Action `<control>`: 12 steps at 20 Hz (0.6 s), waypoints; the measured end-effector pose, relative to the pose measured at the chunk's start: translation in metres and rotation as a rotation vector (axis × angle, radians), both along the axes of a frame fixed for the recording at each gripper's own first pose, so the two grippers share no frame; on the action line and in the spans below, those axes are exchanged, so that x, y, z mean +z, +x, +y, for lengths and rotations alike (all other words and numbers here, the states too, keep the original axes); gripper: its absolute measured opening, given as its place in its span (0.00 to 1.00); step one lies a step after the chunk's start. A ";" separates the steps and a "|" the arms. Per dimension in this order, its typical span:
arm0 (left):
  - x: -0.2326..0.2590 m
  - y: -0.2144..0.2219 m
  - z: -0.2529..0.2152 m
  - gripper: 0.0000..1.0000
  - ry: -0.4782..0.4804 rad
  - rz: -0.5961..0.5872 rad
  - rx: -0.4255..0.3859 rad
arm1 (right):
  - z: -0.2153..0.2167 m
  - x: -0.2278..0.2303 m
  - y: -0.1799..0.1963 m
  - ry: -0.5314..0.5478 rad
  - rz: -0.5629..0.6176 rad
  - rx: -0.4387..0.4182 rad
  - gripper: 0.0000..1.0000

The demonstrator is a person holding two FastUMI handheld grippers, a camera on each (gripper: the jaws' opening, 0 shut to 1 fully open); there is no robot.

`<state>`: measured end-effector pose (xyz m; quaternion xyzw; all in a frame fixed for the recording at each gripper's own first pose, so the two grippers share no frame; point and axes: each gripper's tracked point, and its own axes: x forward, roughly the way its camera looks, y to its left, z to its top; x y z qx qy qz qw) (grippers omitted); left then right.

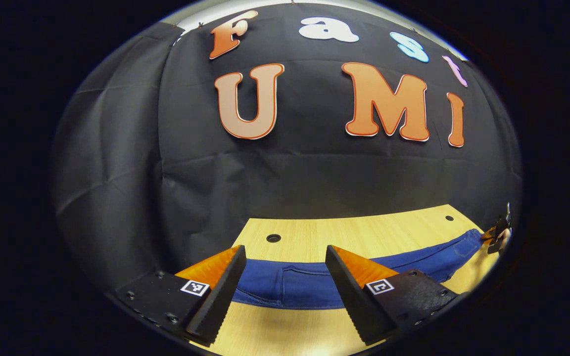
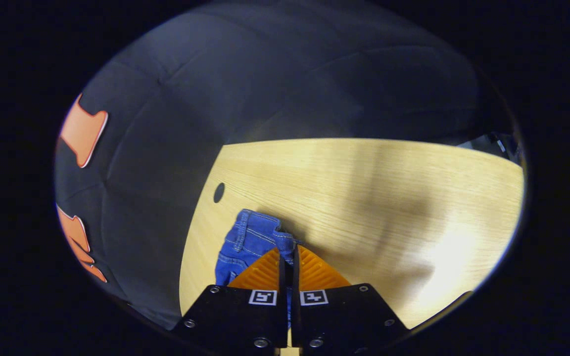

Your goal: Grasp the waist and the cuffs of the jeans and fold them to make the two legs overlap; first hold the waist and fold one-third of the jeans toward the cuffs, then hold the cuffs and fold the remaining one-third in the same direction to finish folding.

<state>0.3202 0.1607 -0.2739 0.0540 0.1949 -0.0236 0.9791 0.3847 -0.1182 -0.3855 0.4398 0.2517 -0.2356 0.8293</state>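
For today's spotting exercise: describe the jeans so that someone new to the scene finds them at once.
Start at the pale wooden table in front of the black cloth wall. The jeans lie stretched across it as a long blue denim strip. They are the only cloth item on the wood, and the right claw is shut on one end.

So I'm counting one pair of jeans lying on one desk, that's it for clothes. Two tongs are showing up: the left tongs and the right tongs. I'm also seeing two round holes in the desk, one hole and another hole.
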 end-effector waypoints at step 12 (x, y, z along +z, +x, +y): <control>0.025 0.039 0.080 0.99 -0.086 -0.025 -0.055 | 0.121 0.170 0.020 -0.597 -0.177 0.350 0.03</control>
